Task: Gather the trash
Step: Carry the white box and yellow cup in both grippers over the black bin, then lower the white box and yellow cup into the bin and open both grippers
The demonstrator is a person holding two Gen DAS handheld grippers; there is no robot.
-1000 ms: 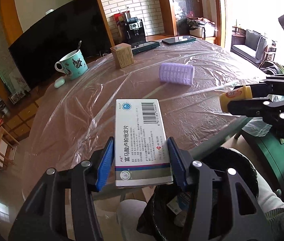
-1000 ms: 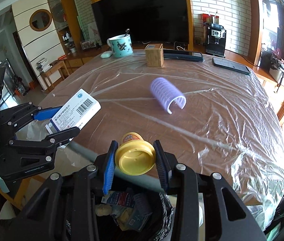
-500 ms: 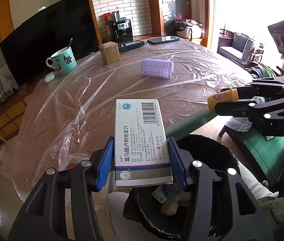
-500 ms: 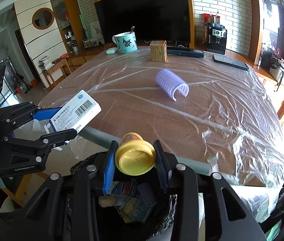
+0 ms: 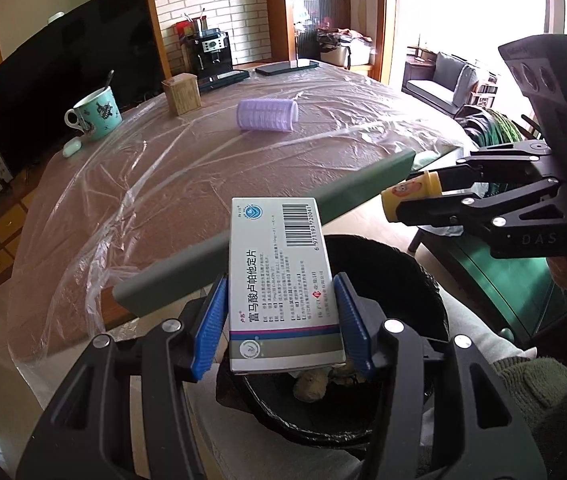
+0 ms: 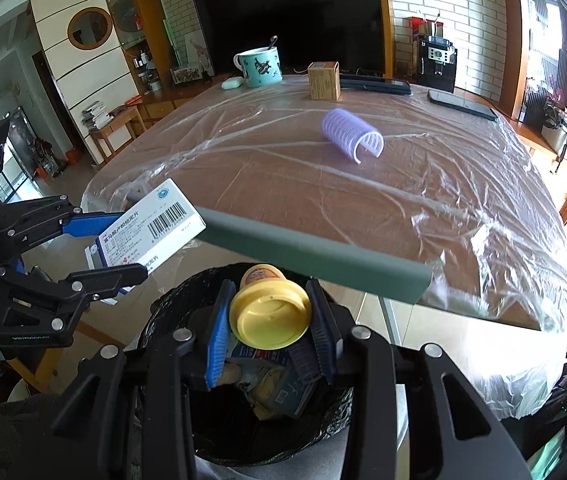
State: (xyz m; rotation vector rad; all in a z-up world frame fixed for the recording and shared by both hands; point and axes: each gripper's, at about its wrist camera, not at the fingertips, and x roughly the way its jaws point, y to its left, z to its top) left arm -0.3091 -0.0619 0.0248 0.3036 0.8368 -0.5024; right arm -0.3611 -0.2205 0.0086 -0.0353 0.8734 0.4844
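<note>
Grippers: 2. The left gripper [image 5: 281, 320] has its blue pads clamped on the 2 long sides of 1 white medicine box [image 5: 283, 280], barcode end pointing away, held over the open bin. The right gripper [image 6: 269, 328] is pinched tight on 1 small yellow-lidded bottle [image 6: 269, 314], lid toward the camera, also over the bin.

Bin: 1 black-lined trash bin [image 6: 171, 308] below the table's near edge, holding a jumble of discarded wrappers and boxes; their count cannot be made out.

Table: 1, covered in clear plastic sheet [image 6: 363, 184]. On it: 1 purple hair roller [image 6: 351, 138] lying on its side near the middle; 1 teal mug [image 6: 259, 66] with 1 spoon in it; 1 small wooden box [image 6: 324, 80]; 1 white earbud case [image 6: 230, 84] beside the mug; 2 dark flat devices [image 6: 461, 105] at the far edge.

Background: 1 television [image 6: 291, 16], 1 coffee machine [image 6: 437, 64].

Hidden or cut off: the box's lower end covers part of the bin's contents in the left wrist view; the bottle's body is mostly behind its lid in the right wrist view; a green sleeve [image 5: 531, 392] is cropped at the frame edge.

Change from 1 second earlier: both grippers have drawn back from the table, so more of the bin's opening now lies beneath each held item. Both grips are unchanged.
</note>
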